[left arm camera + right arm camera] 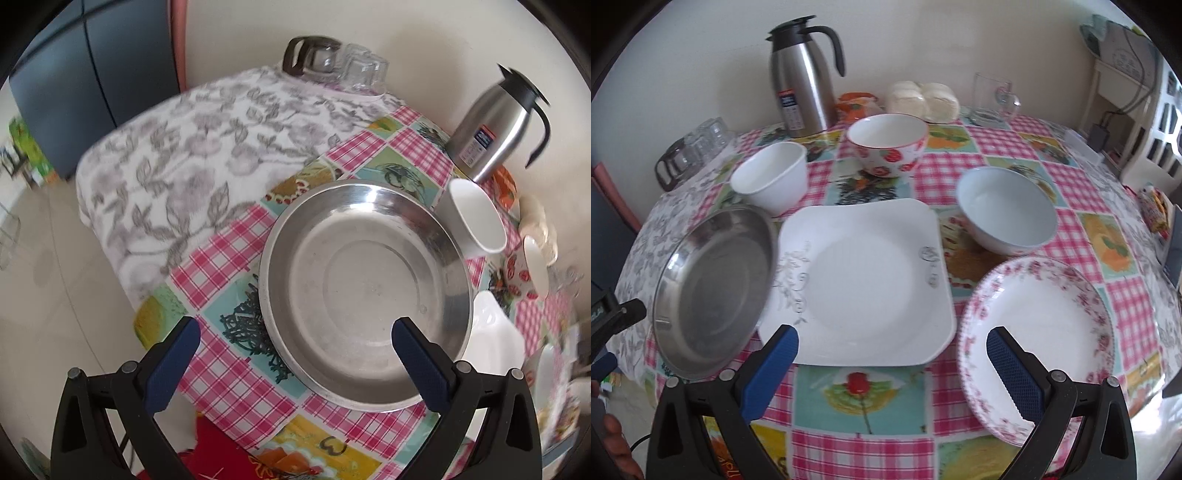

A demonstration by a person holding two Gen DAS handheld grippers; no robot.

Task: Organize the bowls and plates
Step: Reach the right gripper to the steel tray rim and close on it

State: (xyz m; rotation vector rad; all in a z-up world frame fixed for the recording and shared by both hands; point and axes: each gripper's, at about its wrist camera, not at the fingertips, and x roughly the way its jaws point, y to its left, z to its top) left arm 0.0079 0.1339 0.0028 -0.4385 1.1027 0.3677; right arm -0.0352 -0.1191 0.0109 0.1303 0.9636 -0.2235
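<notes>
Two grippers are hovering with jaws spread wide, holding nothing. Under the left gripper (295, 334) the steel plate (364, 291) is lying on the tabletop (221, 258). Before the right gripper (892, 341) the square white plate (864, 280) is sitting centrally, the floral plate (1045, 332) to its right, and three bowls are standing farther back near the steel flask (801, 79).

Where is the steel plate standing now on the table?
The steel plate lies at the table's left side in the right wrist view, beside the square white plate and before the plain white bowl.
</notes>
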